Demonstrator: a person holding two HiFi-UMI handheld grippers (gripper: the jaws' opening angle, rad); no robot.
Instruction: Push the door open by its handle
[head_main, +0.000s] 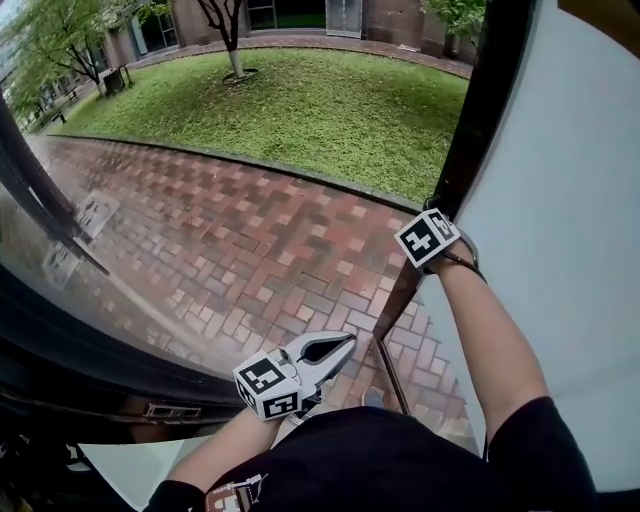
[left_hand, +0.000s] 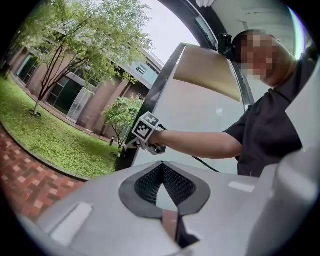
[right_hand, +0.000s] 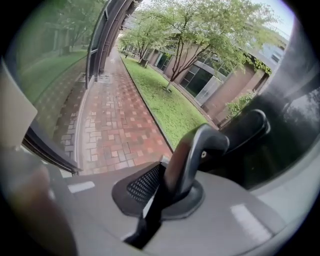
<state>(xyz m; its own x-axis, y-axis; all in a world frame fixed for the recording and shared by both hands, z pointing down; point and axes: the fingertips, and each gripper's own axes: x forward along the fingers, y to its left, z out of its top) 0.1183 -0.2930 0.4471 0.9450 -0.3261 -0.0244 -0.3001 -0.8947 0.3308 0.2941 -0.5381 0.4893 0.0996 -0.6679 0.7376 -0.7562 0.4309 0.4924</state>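
Comparing views: the handle appeared only in the right gripper view. The head view showed just the marker cube against the door's dark edge. The left gripper view showed that cube and the person's forearm at the same edge.
Handle, appearance: smooth dark grey metal lever, rounded and glossy, with one small spot at its bend.
Handle, axis: long axis ran up and rightward from the jaws, then bent right toward the door's dark edge.
Right gripper: jaws clamped on the handle.
Left gripper: jaws pressed together, nothing between them, apart from the door.
Beyond door: brick paving, lawn.
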